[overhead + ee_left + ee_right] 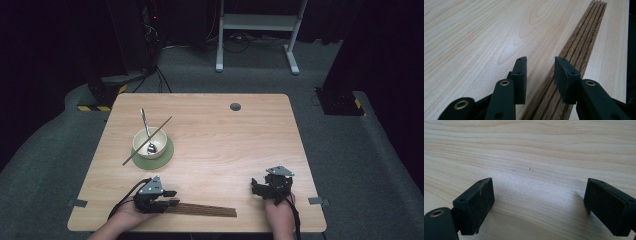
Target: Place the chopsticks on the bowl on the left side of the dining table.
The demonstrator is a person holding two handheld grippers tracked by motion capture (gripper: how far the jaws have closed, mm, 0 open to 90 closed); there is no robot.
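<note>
Light wooden table (pixel 220 135) in a dark room. The left gripper (pixel 540 75) stands low over the near end of a bundle of dark chopsticks (pixel 576 50), its jaws apart, the sticks passing between and beneath the pads untouched. The right gripper (pixel 537 207) rests with jaws wide apart over bare wood, well apart from the bundle.
</note>
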